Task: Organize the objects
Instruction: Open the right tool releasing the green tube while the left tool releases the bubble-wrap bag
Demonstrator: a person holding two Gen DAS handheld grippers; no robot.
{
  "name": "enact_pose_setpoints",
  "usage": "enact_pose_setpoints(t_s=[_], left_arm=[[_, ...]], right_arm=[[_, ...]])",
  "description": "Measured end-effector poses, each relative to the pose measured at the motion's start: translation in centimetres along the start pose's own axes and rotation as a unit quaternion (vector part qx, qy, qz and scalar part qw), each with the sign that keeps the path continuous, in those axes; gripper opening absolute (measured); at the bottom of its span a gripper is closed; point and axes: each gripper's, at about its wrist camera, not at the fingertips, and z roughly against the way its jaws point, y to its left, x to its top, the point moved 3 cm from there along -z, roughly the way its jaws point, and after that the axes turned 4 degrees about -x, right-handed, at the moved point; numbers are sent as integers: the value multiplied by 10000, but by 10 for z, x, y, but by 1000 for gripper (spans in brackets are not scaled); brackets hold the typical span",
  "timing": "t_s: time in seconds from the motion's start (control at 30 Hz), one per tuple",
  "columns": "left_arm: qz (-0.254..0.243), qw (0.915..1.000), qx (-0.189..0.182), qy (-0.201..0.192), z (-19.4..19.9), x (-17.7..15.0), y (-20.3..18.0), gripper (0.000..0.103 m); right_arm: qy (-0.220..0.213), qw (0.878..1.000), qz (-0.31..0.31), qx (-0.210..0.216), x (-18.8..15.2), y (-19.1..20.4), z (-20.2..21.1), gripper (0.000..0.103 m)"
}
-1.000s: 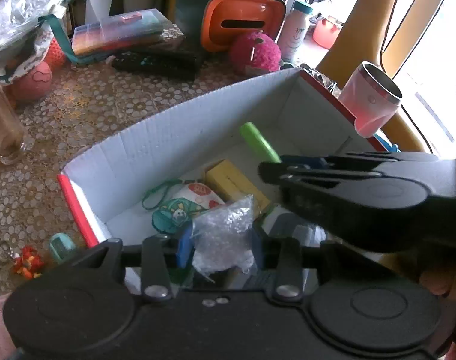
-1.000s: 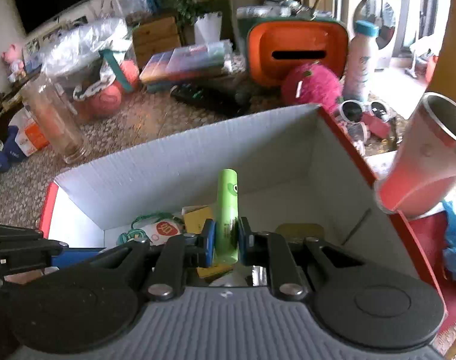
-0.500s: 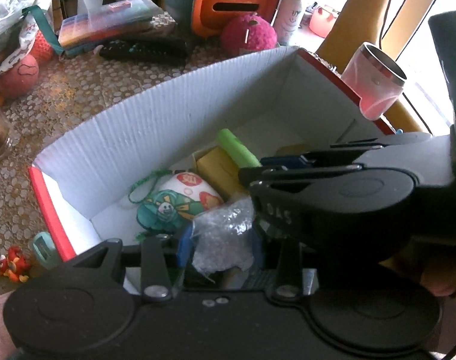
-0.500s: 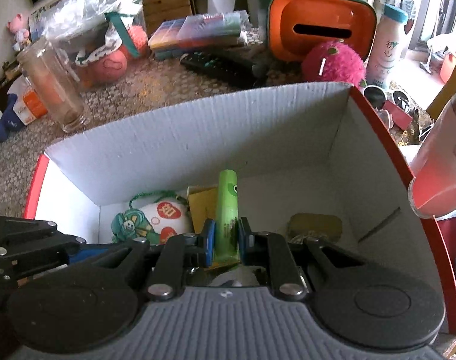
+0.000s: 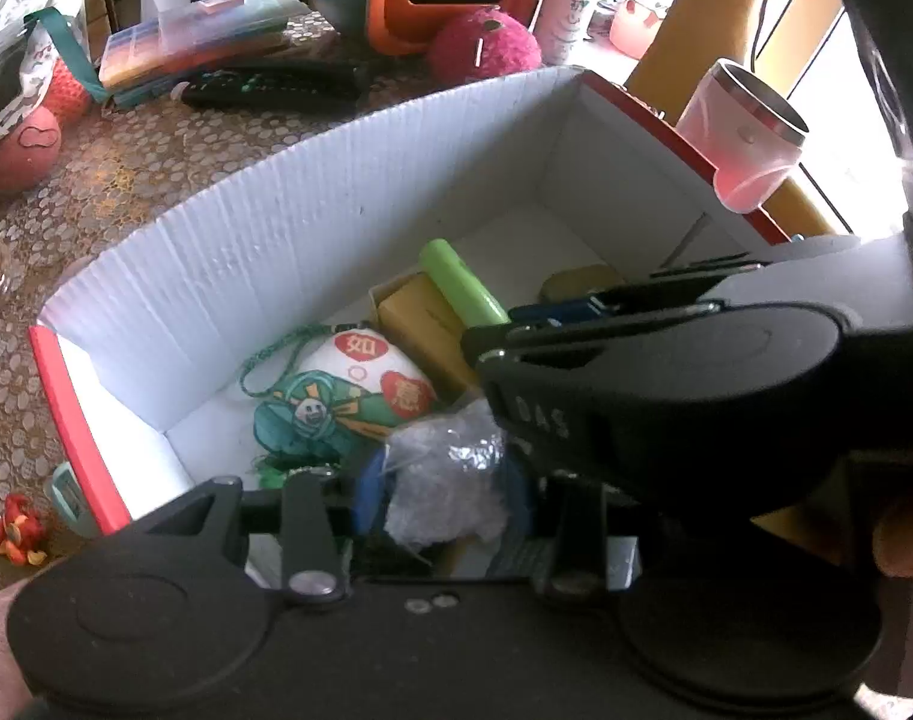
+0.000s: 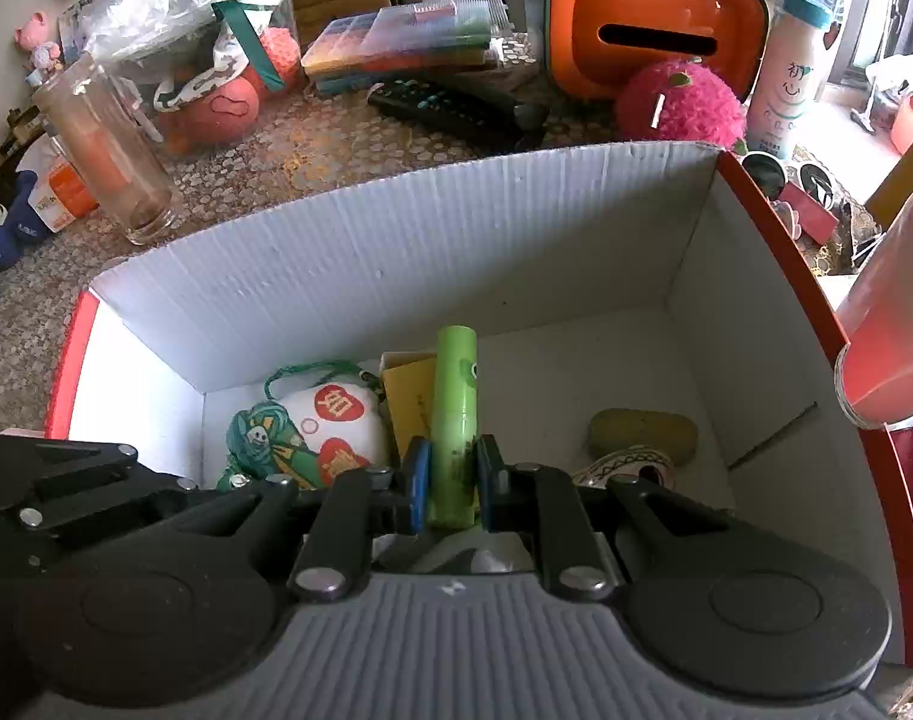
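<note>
Both grippers have sunk closer into the white cardboard box (image 6: 396, 228) since the earlier frames, each keeping its load. In the right wrist view, the right gripper (image 6: 450, 474) has its fingers (image 6: 417, 474) nearly closed on a green tube (image 6: 454, 414) at lower centre, over a yellow box (image 6: 408, 402). In the left wrist view, the left gripper (image 5: 441, 498) has its fingers partly open, clamping a crinkled clear plastic bag (image 5: 450, 474) at lower centre, beside a printed pouch (image 5: 348, 390). The box stands on the patterned desk (image 5: 96, 168).

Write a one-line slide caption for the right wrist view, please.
Right gripper holds a green tube over the white cardboard box, which already contains several items.
</note>
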Motion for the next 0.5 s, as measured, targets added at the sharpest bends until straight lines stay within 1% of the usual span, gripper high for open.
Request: enact_pose_setpoints(t_s=[0.1,0.27,0.37,0.5], left_arm=[[-42,10000,3,5,1,0,-1,42],[-41,10000,-63,0,6,-2,-3,49],[-53,9999,-116,-59,15,-5,-7,54],[-110,9996,-186,-165,29,-7,-11,57]], right_arm=[[-25,10000,-7,-10,0,-1,3,15],[-63,10000,-75,-13,-1,-2,11,15],[-143,9998,-103,-33,-2,-3,20,15],[-291,9995,-127,64,-1,-3,37,15]])
